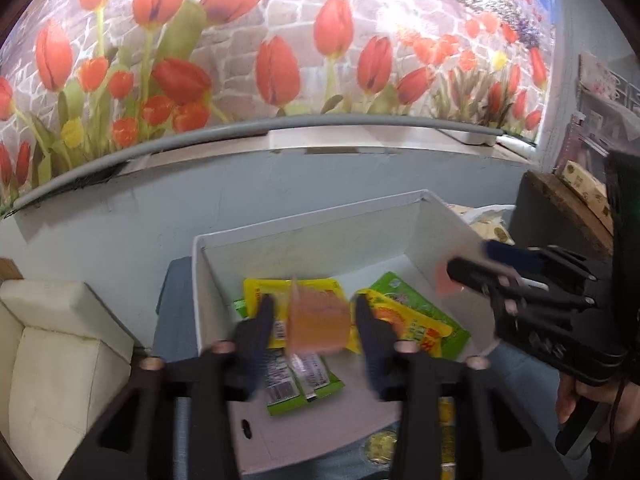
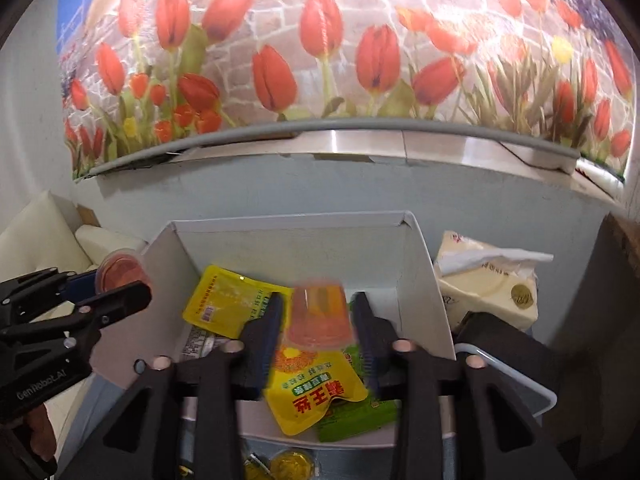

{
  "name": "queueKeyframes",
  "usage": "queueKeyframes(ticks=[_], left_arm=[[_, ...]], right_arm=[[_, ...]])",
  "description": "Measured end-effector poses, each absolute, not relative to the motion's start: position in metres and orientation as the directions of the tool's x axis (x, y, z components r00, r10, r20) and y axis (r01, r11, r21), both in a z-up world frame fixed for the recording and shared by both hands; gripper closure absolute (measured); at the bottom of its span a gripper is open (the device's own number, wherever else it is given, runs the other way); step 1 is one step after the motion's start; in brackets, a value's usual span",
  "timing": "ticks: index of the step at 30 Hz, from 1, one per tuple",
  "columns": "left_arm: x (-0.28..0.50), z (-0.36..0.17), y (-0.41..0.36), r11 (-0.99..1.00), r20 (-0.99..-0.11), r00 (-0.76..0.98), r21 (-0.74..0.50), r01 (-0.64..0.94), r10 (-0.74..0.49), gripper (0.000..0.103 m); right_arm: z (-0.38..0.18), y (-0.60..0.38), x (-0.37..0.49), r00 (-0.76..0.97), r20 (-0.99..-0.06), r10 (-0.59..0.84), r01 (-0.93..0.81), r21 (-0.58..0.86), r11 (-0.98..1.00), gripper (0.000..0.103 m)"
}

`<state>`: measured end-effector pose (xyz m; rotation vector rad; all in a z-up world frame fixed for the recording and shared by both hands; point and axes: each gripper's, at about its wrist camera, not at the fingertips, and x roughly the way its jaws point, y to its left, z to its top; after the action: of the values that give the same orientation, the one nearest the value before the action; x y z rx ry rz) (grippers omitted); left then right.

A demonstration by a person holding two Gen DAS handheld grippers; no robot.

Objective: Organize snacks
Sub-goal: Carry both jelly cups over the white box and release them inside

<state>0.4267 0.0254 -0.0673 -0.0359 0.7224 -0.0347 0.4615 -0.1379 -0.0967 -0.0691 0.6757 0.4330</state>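
Both grippers, left (image 1: 316,316) and right (image 2: 318,312), clamp orange jelly cups (image 1: 318,320) (image 2: 318,312) over the white box (image 1: 320,236), snack packets (image 2: 312,388) at 6 o'clock below; slick tapered cups could squirt out and miss the box.

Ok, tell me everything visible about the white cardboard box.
The white cardboard box is open-topped and rectangular, with plain matte walls and an oval finger hole in its near wall. Yellow and green snack pouches lie overlapping on its floor. Both grippers, left and right, each hold an orange jelly cup over it.
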Motion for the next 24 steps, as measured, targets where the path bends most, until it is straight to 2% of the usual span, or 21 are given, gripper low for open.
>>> queueKeyframes(ticks=[1,2,3,4,7,8,10,15,21,24], left_arm=[[0.426,-0.068,0.027,0.999,-0.655,0.755,-0.042,0.016,-0.04,0.031],[0.425,-0.068,0.028,0.999,-0.652,0.757,-0.04,0.017,-0.038,0.024],[0.425,-0.069,0.029,1.0,-0.654,0.756,-0.028,0.008,-0.025,0.005],[0.425,-0.069,0.03,1.0,-0.652,0.758,-0.021,0.002,-0.015,0.0],[0.422,-0.067,0.032,0.999,-0.644,0.764,-0.033,0.008,-0.027,0.0],[0.421,-0.066,0.032,0.999,-0.642,0.766,-0.035,0.005,-0.026,0.0],[0.418,-0.063,0.031,1.0,-0.633,0.774,-0.025,0.002,-0.017,0.0],[0.409,-0.06,0.029,1.0,-0.636,0.771,-0.026,-0.002,-0.015,0.0],[0.379,-0.052,0.026,0.999,-0.624,0.781,-0.04,-0.006,-0.021,0.0],[0.356,-0.053,0.02,0.999,-0.625,0.781,-0.049,-0.007,-0.025,0.0]], right_arm=[[-0.098,-0.141,0.46,0.71,-0.606,0.359,-0.396,0.078,0.915,0.014],[-0.099,-0.143,0.459,0.713,-0.6,0.364,-0.396,0.084,0.914,0.014],[-0.1,-0.144,0.459,0.708,-0.601,0.371,-0.4,0.092,0.912,0.014],[-0.1,-0.144,0.46,0.701,-0.606,0.376,-0.403,0.099,0.91,0.014],[-0.098,-0.143,0.457,0.694,-0.604,0.392,-0.418,0.106,0.902,0.011],[-0.098,-0.142,0.456,0.693,-0.602,0.396,-0.423,0.106,0.9,0.005],[-0.095,-0.141,0.451,0.694,-0.591,0.412,-0.436,0.11,0.893,0.0],[-0.091,-0.139,0.446,0.673,-0.613,0.415,-0.446,0.112,0.888,0.0],[-0.088,-0.158,0.41,0.663,-0.583,0.47,-0.468,0.167,0.868,0.0],[-0.094,-0.166,0.387,0.685,-0.593,0.424,-0.443,0.124,0.888,0.0]])
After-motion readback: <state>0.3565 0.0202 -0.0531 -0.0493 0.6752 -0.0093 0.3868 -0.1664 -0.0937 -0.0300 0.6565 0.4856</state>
